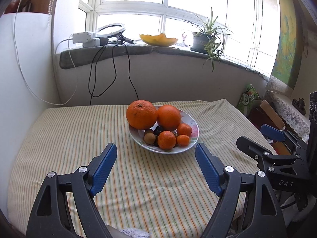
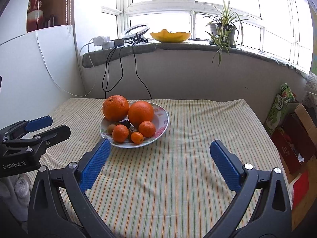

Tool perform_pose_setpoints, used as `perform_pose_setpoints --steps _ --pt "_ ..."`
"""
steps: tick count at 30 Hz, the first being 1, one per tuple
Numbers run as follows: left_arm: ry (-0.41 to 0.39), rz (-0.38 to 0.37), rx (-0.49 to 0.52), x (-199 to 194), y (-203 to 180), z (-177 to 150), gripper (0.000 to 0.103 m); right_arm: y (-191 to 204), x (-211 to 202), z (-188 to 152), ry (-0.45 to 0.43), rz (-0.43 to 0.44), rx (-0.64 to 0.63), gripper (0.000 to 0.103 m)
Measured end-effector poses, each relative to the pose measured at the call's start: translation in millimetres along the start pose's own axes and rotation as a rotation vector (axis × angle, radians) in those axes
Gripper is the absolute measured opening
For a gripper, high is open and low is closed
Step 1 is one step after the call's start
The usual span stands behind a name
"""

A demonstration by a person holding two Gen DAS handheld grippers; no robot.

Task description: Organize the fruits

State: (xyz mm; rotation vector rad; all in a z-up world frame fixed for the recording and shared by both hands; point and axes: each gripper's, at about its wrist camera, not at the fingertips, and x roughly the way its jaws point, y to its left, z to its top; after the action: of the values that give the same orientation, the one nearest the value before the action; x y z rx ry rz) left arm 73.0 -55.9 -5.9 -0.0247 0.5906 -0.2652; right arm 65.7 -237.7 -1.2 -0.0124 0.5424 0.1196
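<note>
A: Plate of fruit sits on the striped tablecloth, toward the far side of the table, below the windowsill. Oval plate, floral print; in the left wrist view its long axis runs from far left to near right.

B: Count on it: two large oranges at the far end, touching each other. Three mandarins nearer. The right wrist view gives a fourth small orange fruit with a dark spot on its skin, nearest of all. The left view shows it only in part.

A: One brown kiwi on the left side of the plate. Dark round fruits behind the mandarins, at least two; kind not clear.

B: Left big orange shows its stem end up and toward the camera.

A: Left gripper: jaws spread wide, nothing between the blue pads, held over bare cloth just short of the plate.

B: Right gripper: same, wide apart and empty. Its left pad lies just before the plate's near rim in its own view; contact not clear.

A: Right view alone shows cardboard boxes beside the table at right. On the sill: yellow bowl, one potted plant, one ring light.
</note>
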Motion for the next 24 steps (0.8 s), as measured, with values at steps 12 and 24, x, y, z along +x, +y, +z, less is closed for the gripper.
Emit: perform_pose_setpoints --steps 12,24 --pt "-0.012 0.012 0.019 -10 -8 -5 0.082 6 -1 -4 0.015 0.026 -0.008 0.102" --pt "-0.015 0.011 0.016 -14 -10 -6 0.082 7 0 -3 0.022 0.034 0.008 0.102"
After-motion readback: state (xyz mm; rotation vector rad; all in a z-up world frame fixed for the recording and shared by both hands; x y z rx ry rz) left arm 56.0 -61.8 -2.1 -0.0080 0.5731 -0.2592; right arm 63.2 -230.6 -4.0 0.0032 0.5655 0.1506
